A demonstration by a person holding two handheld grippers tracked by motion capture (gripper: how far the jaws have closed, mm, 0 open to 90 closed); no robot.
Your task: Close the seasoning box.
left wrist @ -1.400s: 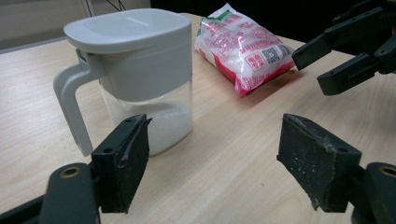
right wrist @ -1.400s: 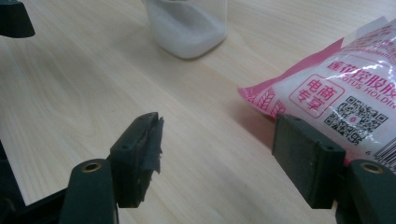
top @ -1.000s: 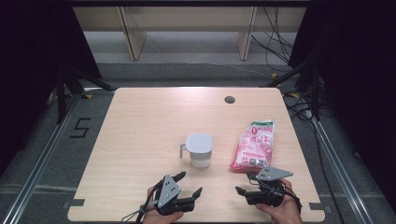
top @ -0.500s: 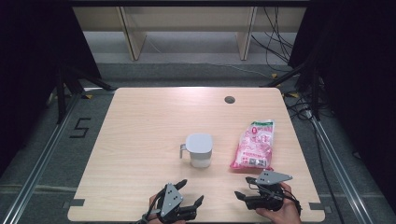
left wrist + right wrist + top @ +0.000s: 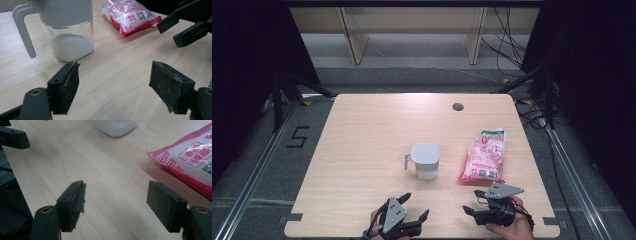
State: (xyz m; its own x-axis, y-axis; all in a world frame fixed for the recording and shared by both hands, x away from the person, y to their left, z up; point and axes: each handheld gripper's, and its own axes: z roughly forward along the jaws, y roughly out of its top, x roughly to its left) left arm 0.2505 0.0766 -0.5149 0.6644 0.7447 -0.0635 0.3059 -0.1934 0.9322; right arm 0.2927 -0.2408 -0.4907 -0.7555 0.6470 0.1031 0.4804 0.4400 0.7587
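high overhead; gripper cameras low, sharing jar (image 5: 67,32)

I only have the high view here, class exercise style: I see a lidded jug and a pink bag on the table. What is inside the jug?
Observer: The left gripper view shows the jug has a clear glass body, with white powder filling roughly the lower part.
Operator: Is anything between the left gripper's jaws?
Observer: No. The left gripper stands open, with bare table between the jaws.
Operator: And the right one?
Observer: The right gripper is open too, nothing between the jaws; the pink bag lies apart from it, ahead and to the right in its view.
Operator: Any print on the bag?
Observer: Yes, a QR code shows on it in the left gripper view.
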